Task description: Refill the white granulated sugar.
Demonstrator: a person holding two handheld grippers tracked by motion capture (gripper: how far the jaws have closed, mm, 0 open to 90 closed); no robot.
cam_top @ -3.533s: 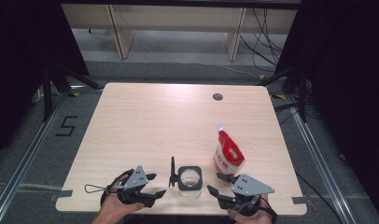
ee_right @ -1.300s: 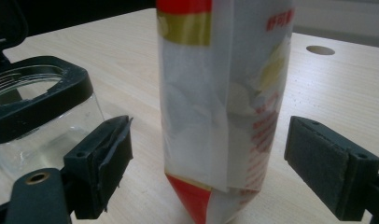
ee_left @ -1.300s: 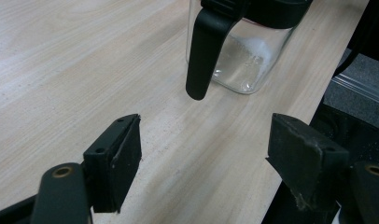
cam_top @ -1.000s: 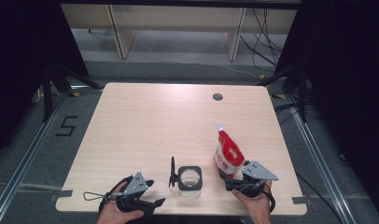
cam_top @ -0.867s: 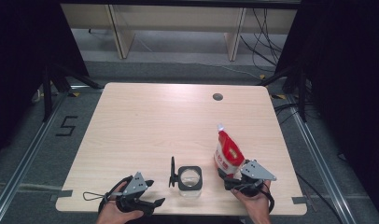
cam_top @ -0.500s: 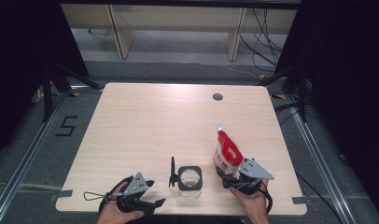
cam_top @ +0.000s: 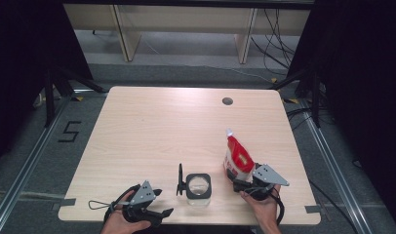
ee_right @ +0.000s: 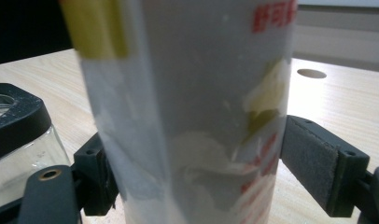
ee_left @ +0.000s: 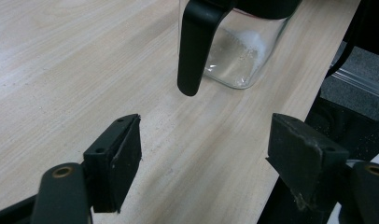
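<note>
From above, the red and white pouch (cam_top: 236, 158) stands upright near the table's front right, your right gripper (cam_top: 248, 182) at its base; the glass jar (cam_top: 198, 189) sits just left. Your left gripper (ee_left: 204, 161) is spread, empty, near the jar's black handle (ee_left: 198, 44). In the right gripper view the jaws flank the pouch (ee_right: 187, 112), not yet pinching; it looks soft and slippery, so grip low. The jar holds a little white powder

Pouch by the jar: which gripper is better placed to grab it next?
Right. The right gripper already has its open fingers on either side of the pouch. The left gripper is open near the jar, facing its handle.
</note>
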